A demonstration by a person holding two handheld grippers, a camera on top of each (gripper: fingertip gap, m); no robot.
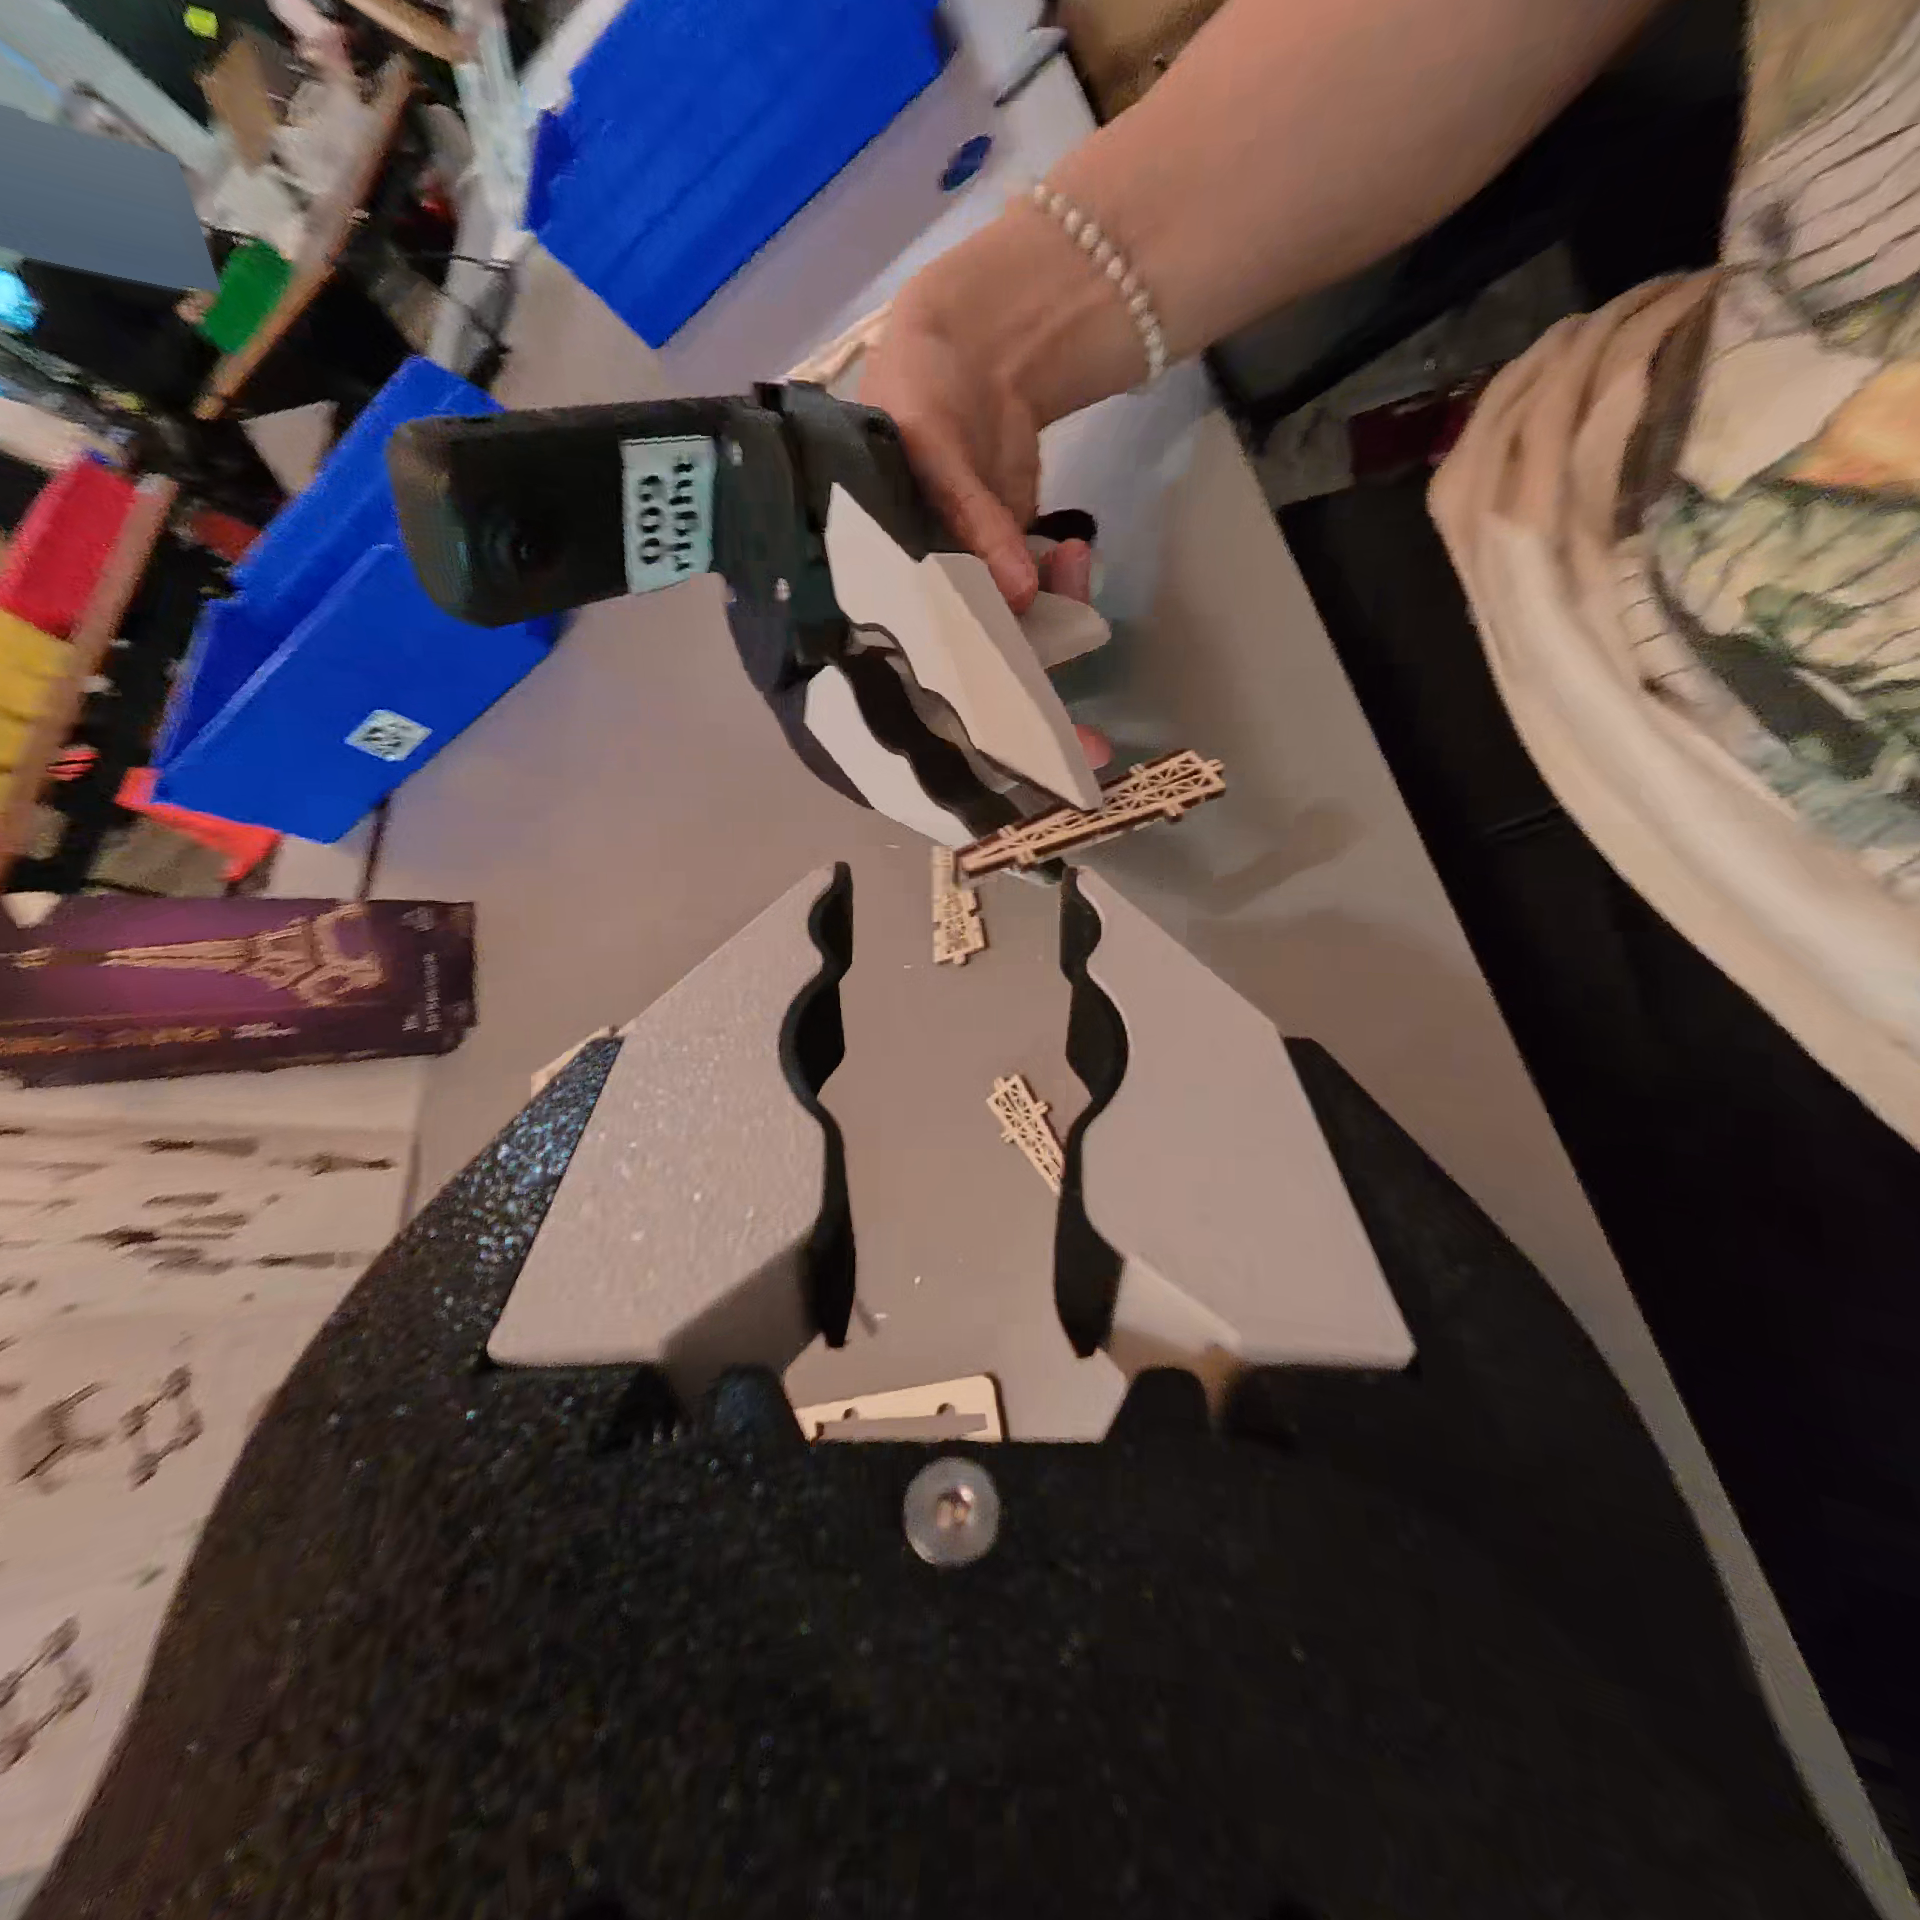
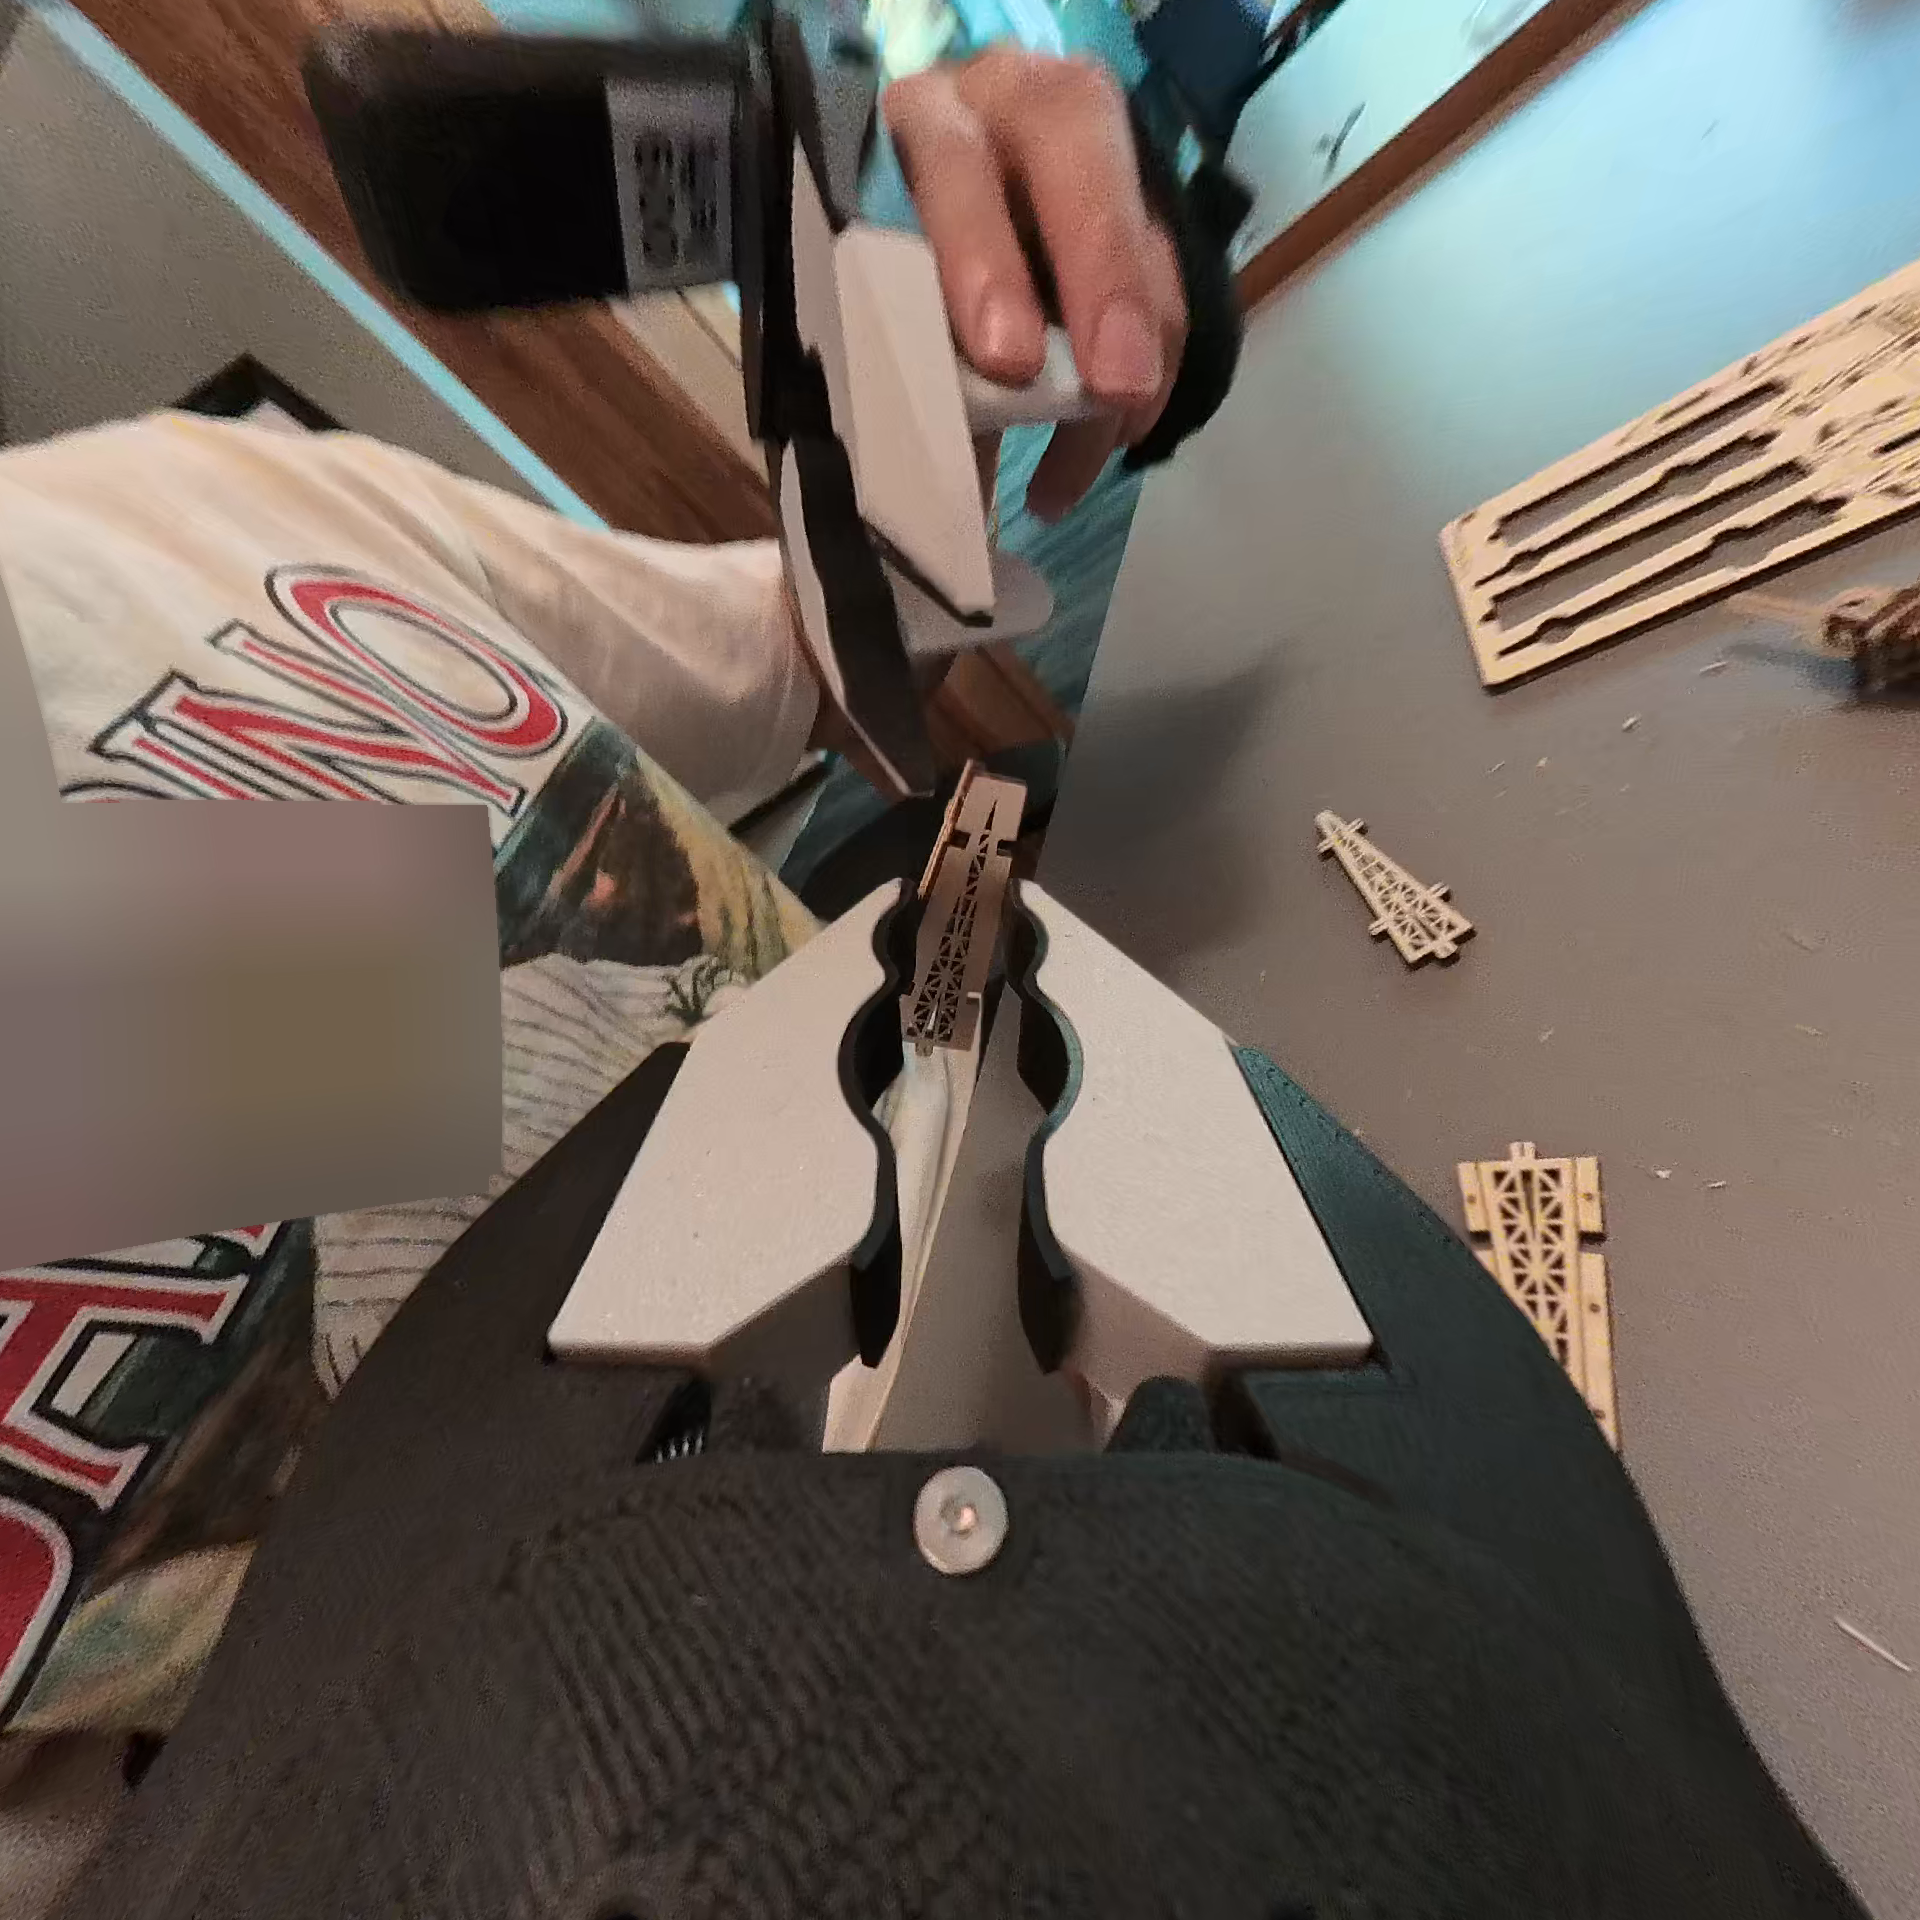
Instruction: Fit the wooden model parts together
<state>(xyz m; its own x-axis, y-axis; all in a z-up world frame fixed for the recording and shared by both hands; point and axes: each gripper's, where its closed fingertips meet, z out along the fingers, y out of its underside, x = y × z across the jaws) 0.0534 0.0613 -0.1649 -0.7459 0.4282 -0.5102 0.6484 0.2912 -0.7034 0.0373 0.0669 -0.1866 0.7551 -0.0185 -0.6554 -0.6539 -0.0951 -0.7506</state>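
Observation:
My right gripper (image 2: 961, 899) is shut on a slim wooden lattice part (image 2: 958, 940), held in the air near the table's edge. In the left wrist view the same gripper (image 1: 1039, 821) holds the lattice part (image 1: 1101, 805) pointing right, just beyond my left fingertips. My left gripper (image 1: 956, 878) is open and empty above the grey table (image 1: 644, 790); it also shows in the right wrist view (image 2: 914, 748), just above the held part. Two small lattice pieces (image 1: 956, 920) (image 1: 1029, 1127) lie on the table under the left gripper.
A small lattice piece (image 2: 1392, 894), a wider lattice piece (image 2: 1538, 1268) and a cut-out wooden sheet (image 2: 1683, 488) lie on the table. A purple kit box (image 1: 229, 987) and blue bins (image 1: 343, 644) stand to the left. A person's torso (image 1: 1714, 571) is close on the right. My left and right fingertips are right by each other. About 10 centimeters separates my right fingertips from the wider lattice piece (image 2: 1538, 1268). It turns up in the left wrist view (image 1: 958, 914) as well.

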